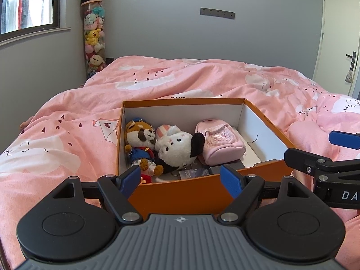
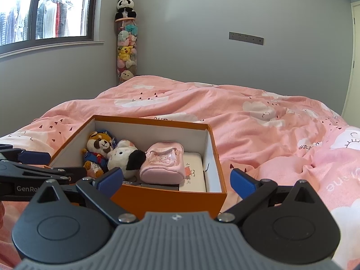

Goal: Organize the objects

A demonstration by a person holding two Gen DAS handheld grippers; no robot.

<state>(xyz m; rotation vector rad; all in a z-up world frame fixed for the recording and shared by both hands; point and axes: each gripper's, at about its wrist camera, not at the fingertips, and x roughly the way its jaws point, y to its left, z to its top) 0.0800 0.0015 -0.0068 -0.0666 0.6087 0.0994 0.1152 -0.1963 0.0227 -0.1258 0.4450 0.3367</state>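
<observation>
Left gripper (image 1: 181, 178) nearest lens: blue fingertips spread wide, empty, hovering at near wall of orange box (image 1: 195, 193). Right gripper (image 2: 176, 181) likewise spread, empty, straddling box's near right corner. Box sits on pink quilt (image 1: 67, 135), lid off. Inside, left to right: raccoon plush (image 1: 140, 145), white plush (image 1: 176, 147), pink pouch (image 1: 221, 145) on flat white case (image 2: 194, 175). Toy-filled tube (image 1: 94, 38) in far corner.

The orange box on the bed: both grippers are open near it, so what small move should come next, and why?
Probably bring the left gripper and right gripper to opposite sides of the orange box. Both are open and empty, the toys and pink pouch already lie inside, and nothing loose shows on the blanket, so moving the box seems next.
</observation>
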